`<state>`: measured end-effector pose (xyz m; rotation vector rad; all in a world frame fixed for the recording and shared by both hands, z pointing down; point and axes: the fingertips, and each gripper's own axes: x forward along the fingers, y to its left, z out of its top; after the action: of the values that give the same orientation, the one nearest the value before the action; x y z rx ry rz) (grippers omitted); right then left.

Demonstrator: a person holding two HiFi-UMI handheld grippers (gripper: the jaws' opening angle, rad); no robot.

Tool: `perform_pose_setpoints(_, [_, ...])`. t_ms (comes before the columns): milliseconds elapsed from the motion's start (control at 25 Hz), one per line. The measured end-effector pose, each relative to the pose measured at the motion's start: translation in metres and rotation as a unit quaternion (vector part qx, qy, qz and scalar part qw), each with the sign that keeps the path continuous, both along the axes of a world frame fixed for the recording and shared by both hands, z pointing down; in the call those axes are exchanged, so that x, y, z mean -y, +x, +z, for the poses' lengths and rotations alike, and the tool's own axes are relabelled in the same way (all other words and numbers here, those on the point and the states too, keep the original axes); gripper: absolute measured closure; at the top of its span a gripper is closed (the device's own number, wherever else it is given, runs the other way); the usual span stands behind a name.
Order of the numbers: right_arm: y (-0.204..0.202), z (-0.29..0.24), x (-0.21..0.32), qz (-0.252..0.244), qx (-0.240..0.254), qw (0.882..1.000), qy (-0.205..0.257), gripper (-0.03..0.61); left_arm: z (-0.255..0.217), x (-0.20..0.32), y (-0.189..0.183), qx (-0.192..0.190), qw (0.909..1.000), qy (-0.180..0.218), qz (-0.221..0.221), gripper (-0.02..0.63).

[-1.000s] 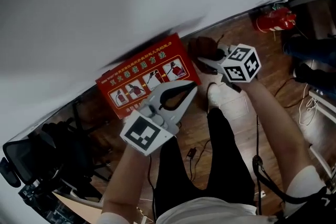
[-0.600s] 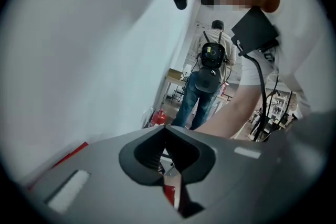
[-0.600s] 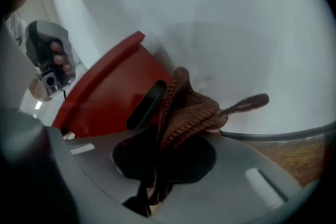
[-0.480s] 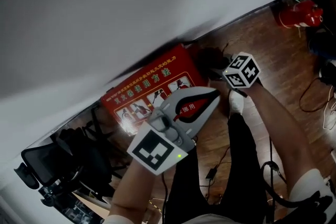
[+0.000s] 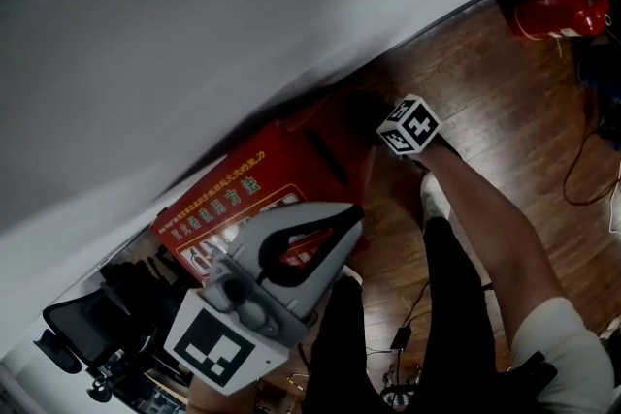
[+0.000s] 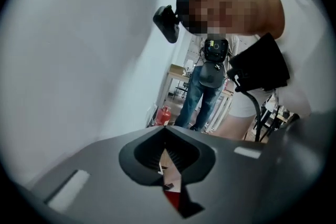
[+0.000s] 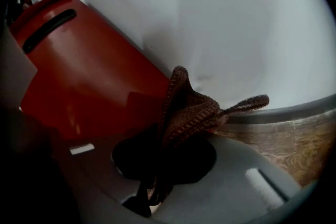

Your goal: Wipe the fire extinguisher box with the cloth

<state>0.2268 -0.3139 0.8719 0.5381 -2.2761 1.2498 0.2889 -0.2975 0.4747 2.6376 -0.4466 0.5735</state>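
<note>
Two tools, one nearer: the right tool (image 7: 176, 136) pinches the brown cloth (image 7: 191, 107) at the right-hand end of the red fire extinguisher box (image 5: 238, 194), whose long axis runs leftward along the white wall (image 5: 194, 34); the left tool (image 5: 347, 216), pressed together and empty, hangs above the box's front

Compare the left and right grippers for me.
The right gripper is clamped on the brown cloth; the left gripper is shut on nothing. The right gripper reaches the fire extinguisher box's far end by the wall; the left gripper hangs nearer the head camera. Both have their jaws together.
</note>
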Motion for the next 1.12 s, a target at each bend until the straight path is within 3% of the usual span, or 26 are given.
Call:
perform_pose_setpoints(240, [-0.002, 0.088, 0.003, -0.009, -0.044, 0.999, -0.027, 0.528, -0.004, -0.002, -0.006, 0.01, 0.9998, 0.017, -0.004, 0.614])
perform_pose_setpoints(440, [0.002, 0.121, 0.0, -0.026, -0.075, 0.997, -0.024, 0.528, -0.011, -0.002, -0.011, -0.001, 0.9996, 0.026, -0.014, 0.614])
perform_pose_setpoints(640, [0.01, 0.065, -0.008, -0.031, -0.054, 0.998, 0.024, 0.528, -0.018, -0.003, -0.016, -0.011, 0.999, 0.036, -0.024, 0.614])
perform_pose_setpoints(840, [0.043, -0.032, -0.033, -0.018, -0.05, 0.997, 0.058, 0.528, -0.04, -0.013, -0.016, -0.031, 0.9976, 0.044, -0.043, 0.614])
perform_pose_setpoints(1000, [0.066, -0.114, -0.065, -0.055, -0.075, 0.992, 0.089, 0.528, -0.062, -0.034, -0.019, -0.037, 0.9965, 0.054, -0.052, 0.614])
perform_pose_setpoints(1120, [0.059, -0.173, -0.091, -0.103, -0.096, 0.982, 0.125, 0.528, -0.077, -0.059, -0.031, -0.046, 0.9957, 0.067, -0.044, 0.614])
